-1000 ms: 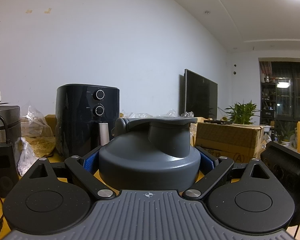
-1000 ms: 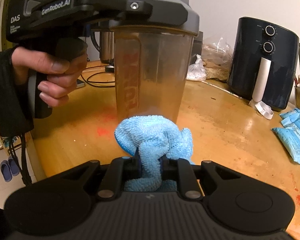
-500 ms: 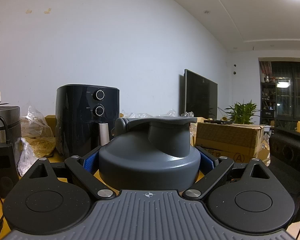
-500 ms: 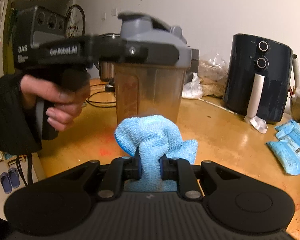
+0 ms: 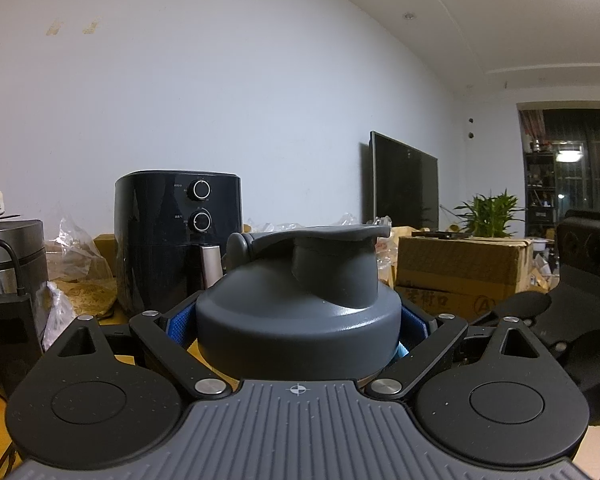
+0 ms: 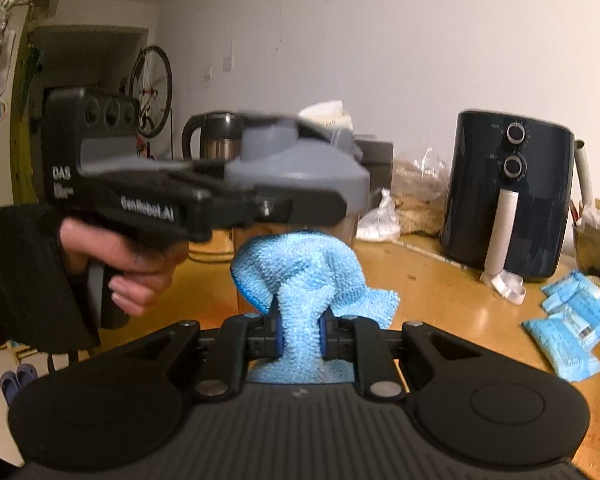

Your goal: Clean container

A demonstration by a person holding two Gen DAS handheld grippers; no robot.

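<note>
Glossy wooden table (image 6: 440, 292), orange-red stains on it. Black air fryer (image 6: 504, 196) stands at the back by the wall, white scoop (image 6: 506, 284) at its foot. Blue packets (image 6: 568, 328) lie at right. Clear bags (image 6: 384, 216), kettle (image 6: 216, 136), black power bank (image 5: 8, 340), cardboard box (image 5: 460, 272) also on it.

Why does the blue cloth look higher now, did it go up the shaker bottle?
Yes. The blue cloth in the right gripper has risen from the shaker bottle's lower body to just under its grey lid.
</note>
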